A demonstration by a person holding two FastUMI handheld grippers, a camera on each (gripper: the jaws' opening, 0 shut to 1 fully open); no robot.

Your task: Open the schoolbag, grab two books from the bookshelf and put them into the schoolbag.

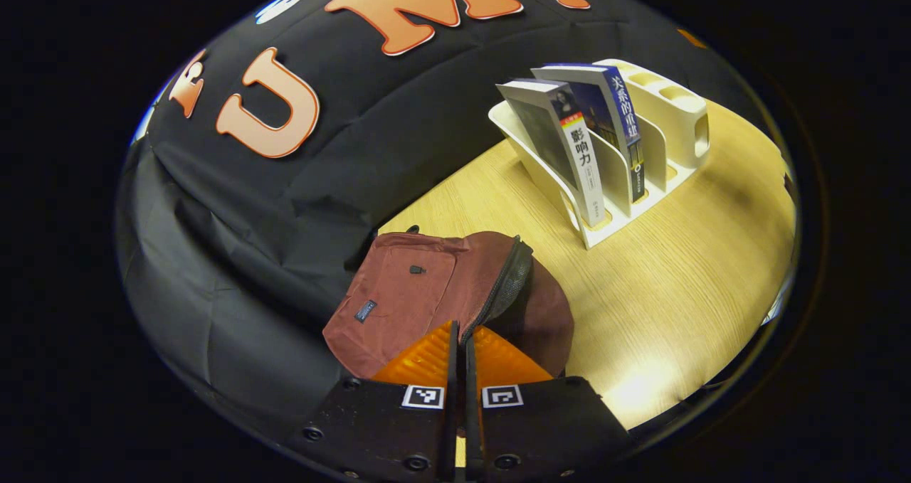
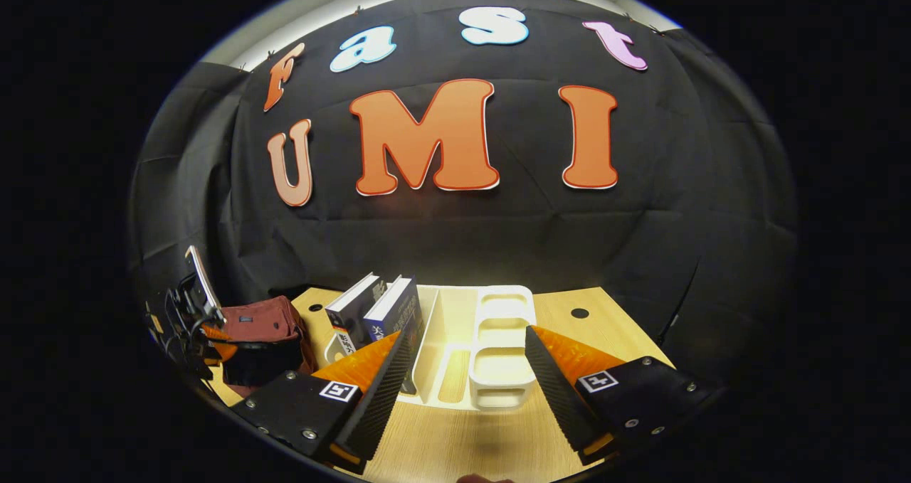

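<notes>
Soft maroon fabric schoolbag (image 1: 427, 291) slumps on the pale wooden surface (image 1: 676, 291) against the booth wall; being limp, it is likely best taken by its zipper edge. The left tool (image 1: 459, 341) has its fingers closed together, tips at that zipper. The right tool (image 2: 462, 362) is spread wide before the white plastic bookshelf (image 2: 498, 348); two stiff paperback books (image 2: 374, 309) stand just left of it.

The left gripper (image 1: 459, 348) sits at the bottom centre of the left gripper view, its two fingers (image 1: 427, 358) pressed nearly together with only a thin slit between them. The right gripper (image 2: 466, 369) sits at the bottom of the right gripper view, its fingers (image 2: 374, 383) spread wide apart. At the lower left of that view the left gripper (image 2: 203, 333) appears again, farther off.
</notes>
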